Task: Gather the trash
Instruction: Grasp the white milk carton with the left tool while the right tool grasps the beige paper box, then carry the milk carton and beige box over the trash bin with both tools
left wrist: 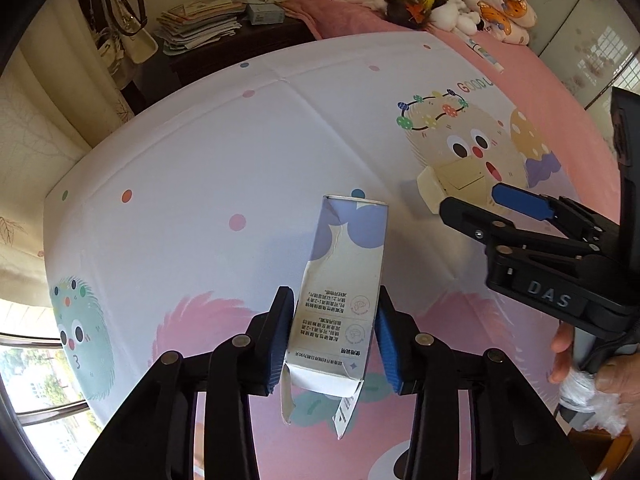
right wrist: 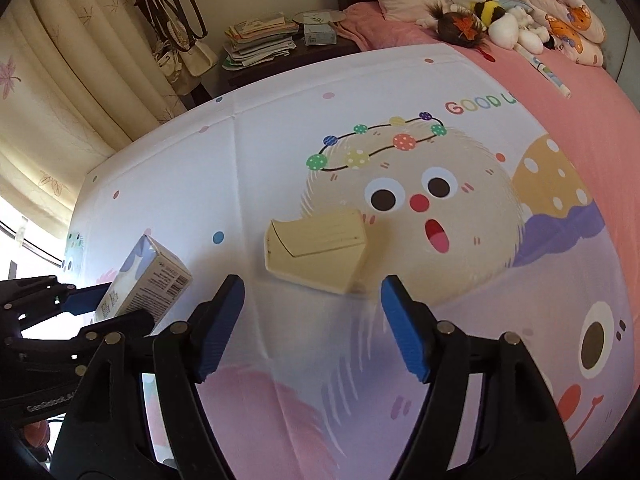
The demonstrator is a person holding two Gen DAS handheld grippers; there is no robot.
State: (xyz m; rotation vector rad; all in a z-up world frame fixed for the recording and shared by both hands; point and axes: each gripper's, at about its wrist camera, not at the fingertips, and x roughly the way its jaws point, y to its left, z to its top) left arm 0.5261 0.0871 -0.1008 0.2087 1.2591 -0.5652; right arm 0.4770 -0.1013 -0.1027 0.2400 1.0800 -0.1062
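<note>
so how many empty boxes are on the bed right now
2. The printed carton sits between the left gripper fingers, at the near left. The cream box lies on the bedspread ahead of the open right gripper. Others may be hidden.

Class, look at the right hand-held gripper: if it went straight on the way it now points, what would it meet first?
Most likely the cream-coloured box lying on the bedsheet. The right hand-held gripper is open, and the box sits just ahead between its fingers' line, though the exact depth is unclear.

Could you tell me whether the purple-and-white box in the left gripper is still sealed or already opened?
Opened: the box has torn flaps hanging loose at its near end, below the left gripper.
</note>
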